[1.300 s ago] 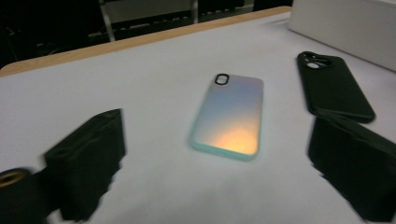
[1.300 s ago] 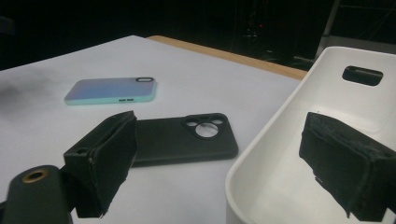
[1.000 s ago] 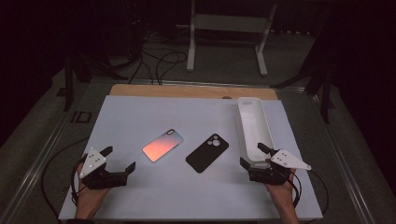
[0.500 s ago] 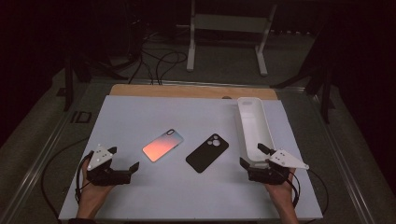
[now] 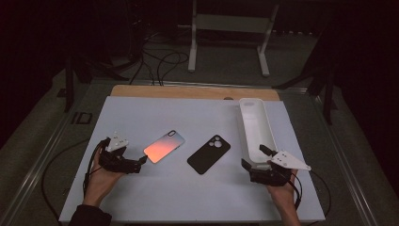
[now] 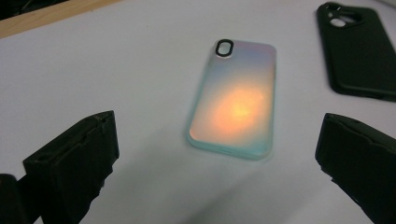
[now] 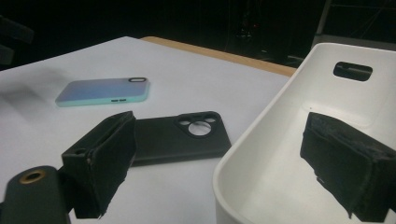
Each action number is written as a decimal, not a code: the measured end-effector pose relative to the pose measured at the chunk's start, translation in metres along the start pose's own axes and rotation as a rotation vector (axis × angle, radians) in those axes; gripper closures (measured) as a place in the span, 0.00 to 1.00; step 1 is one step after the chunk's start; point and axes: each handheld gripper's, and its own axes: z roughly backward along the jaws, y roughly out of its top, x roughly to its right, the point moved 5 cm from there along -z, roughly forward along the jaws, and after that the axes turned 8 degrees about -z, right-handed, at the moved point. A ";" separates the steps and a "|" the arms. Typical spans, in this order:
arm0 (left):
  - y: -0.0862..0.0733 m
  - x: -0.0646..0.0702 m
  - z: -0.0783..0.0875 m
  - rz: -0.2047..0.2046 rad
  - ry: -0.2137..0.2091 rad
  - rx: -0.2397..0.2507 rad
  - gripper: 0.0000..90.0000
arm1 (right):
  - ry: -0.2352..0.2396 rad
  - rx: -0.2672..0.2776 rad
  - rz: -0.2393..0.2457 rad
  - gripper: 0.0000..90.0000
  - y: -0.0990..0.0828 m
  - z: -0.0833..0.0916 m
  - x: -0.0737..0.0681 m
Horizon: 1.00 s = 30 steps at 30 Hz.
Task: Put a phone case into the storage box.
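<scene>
Left gripper view: gaping left claw (image 6: 219, 149) before iridescent case (image 6: 233, 102).

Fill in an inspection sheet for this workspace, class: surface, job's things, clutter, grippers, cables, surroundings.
Surface: white table top, wooden strip along its far edge.
Job's things: iridescent phone case lying flat, camera cut-out at the far end; black phone case flat beside it; empty white tray at the right.
Clutter: nothing seen.
Grippers: left gripper open, jaws facing the iridescent case, not touching; right gripper open at the tray's near end.
Cables: one trails from each gripper; more on the floor behind.
Surroundings: dark room, white metal stand beyond the table.
</scene>
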 end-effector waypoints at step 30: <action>0.009 0.004 -0.073 -0.061 -0.113 -0.227 0.01 | 0.002 -0.012 -0.004 0.12 -0.002 -0.001 0.001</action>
